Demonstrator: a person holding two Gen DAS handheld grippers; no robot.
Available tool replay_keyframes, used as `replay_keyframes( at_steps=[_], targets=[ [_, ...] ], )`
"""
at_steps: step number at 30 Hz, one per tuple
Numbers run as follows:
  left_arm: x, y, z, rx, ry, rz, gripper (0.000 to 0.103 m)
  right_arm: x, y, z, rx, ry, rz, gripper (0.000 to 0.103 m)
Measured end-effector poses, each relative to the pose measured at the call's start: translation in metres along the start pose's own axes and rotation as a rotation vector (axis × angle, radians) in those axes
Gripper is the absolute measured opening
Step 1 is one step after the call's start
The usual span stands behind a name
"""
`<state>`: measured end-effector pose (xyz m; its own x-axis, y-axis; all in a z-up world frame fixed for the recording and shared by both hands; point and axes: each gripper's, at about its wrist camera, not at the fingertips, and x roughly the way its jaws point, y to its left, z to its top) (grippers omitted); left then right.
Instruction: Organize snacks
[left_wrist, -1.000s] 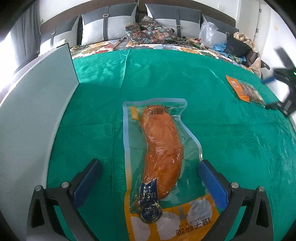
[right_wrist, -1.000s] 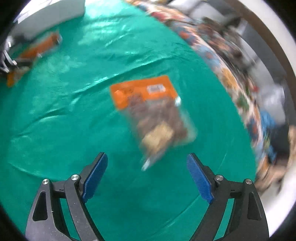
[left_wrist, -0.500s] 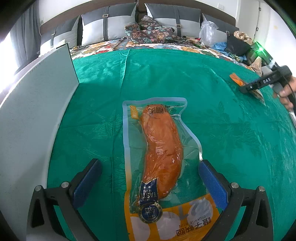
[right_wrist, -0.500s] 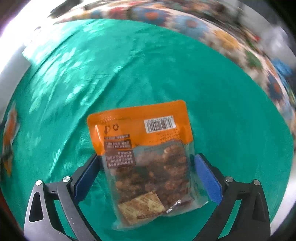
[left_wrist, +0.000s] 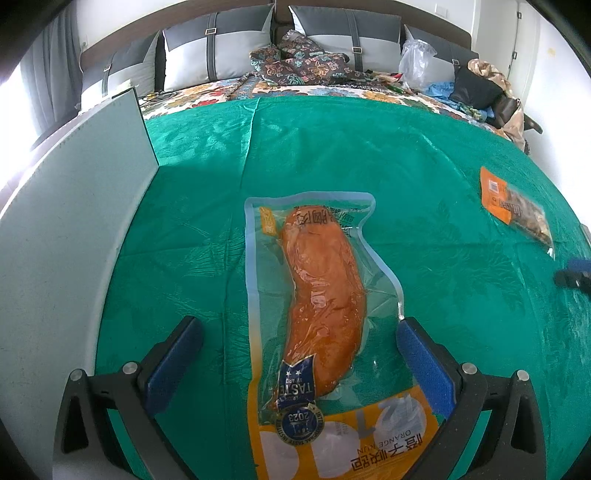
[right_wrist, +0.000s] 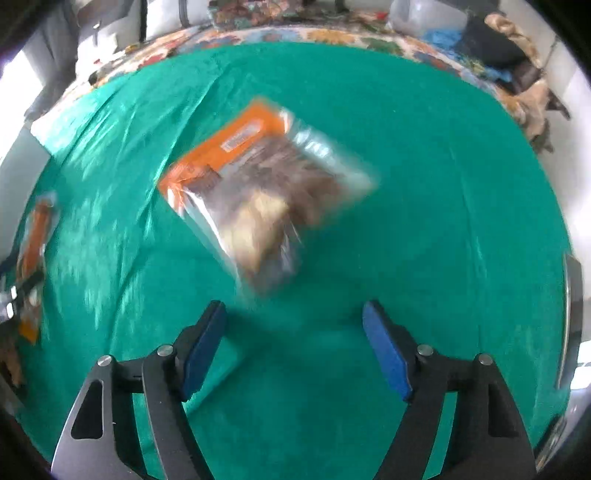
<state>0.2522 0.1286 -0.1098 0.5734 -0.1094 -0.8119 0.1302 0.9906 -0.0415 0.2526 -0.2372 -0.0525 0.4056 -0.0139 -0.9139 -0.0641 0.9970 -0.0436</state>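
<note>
A clear vacuum pack with an orange sausage-shaped snack (left_wrist: 321, 295) lies flat on the green cloth (left_wrist: 424, 166). My left gripper (left_wrist: 299, 354) is open and straddles the pack's near end. An orange-topped bag of brown snack pieces (right_wrist: 258, 195) lies on the cloth ahead of my right gripper (right_wrist: 295, 343), which is open and empty just short of it. The bag also shows far right in the left wrist view (left_wrist: 513, 206). The sausage pack shows blurred at the left edge of the right wrist view (right_wrist: 35, 251).
A white flat box or panel (left_wrist: 66, 229) stands along the left of the cloth. Cushions (left_wrist: 221, 48), patterned bedding and bags (left_wrist: 476, 88) lie behind the cloth. A dark part of the right gripper (left_wrist: 574, 275) shows at the left view's right edge.
The right gripper has pulled back and swung, so the orange-topped bag now lies ahead of its fingers instead of between them. The left gripper and sausage pack have not moved.
</note>
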Motion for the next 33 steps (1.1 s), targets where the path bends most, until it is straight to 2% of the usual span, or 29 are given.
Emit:
replay_keyframes(
  at_steps=[2,5,7,9,11,13,14,15,18,20,21,23,24,25,27,28,31,33],
  targets=[
    [0.0,0.0,0.0,-0.001,0.0,0.0,0.103,-0.007,0.0,-0.015,0.029,-0.02,0.003,0.078],
    [0.0,0.0,0.0,0.0,0.0,0.0,0.103,-0.021,0.0,-0.025,0.089,-0.059,0.101,0.079],
    [0.001,0.0,0.0,0.0,0.0,0.001,0.103,-0.027,-0.011,-0.024,0.18,-0.07,0.204,0.079],
    [0.0,0.0,0.0,-0.001,0.0,0.0,0.103,-0.034,-0.022,-0.02,0.257,-0.092,0.233,0.08],
    [0.001,0.0,0.0,-0.001,0.0,0.001,0.103,-0.034,-0.026,-0.007,0.274,-0.08,0.243,0.08],
    [0.0,0.0,0.0,0.0,0.0,0.001,0.103,-0.033,-0.016,0.017,0.144,-0.062,0.237,0.08],
    [0.0,0.0,0.0,0.0,0.0,0.001,0.103,-0.032,-0.003,0.032,0.006,-0.043,0.227,0.081],
    [0.0,0.0,0.0,0.0,0.0,0.001,0.103,-0.029,0.015,0.041,-0.188,-0.011,0.192,0.081],
    [0.0,0.0,0.0,0.0,0.0,0.001,0.103,-0.012,0.053,0.051,-0.661,0.086,0.056,0.081],
    [0.0,0.0,-0.001,-0.001,0.0,0.001,0.103,0.004,0.062,0.06,-0.783,0.13,-0.002,0.081],
    [0.0,0.0,0.0,0.0,0.0,0.001,0.103,0.014,0.063,0.069,-0.788,0.156,-0.014,0.087],
    [0.0,-0.001,0.0,0.0,0.0,0.001,0.103,0.025,0.051,0.09,-0.662,0.169,0.073,0.096],
    [0.0,-0.001,0.0,0.0,0.0,0.001,0.103,0.033,0.039,0.102,-0.527,0.187,0.139,0.096],
    [0.0,-0.001,0.0,0.0,0.0,0.0,0.103,0.036,0.031,0.108,-0.425,0.168,0.145,0.097],
    [0.0,0.0,0.001,-0.001,0.001,-0.001,0.103,0.032,0.032,0.107,-0.374,0.127,0.12,0.093],
    [0.0,0.0,0.001,-0.001,0.001,-0.001,0.103,0.029,0.03,0.104,-0.348,0.118,0.118,0.089],
    [0.001,0.0,0.002,0.0,0.002,-0.001,0.103,0.013,0.015,0.09,-0.223,0.078,0.077,0.062],
    [0.001,0.001,0.002,0.001,0.003,-0.007,0.102,0.004,-0.001,0.083,-0.11,0.075,0.092,0.06]
  ],
)
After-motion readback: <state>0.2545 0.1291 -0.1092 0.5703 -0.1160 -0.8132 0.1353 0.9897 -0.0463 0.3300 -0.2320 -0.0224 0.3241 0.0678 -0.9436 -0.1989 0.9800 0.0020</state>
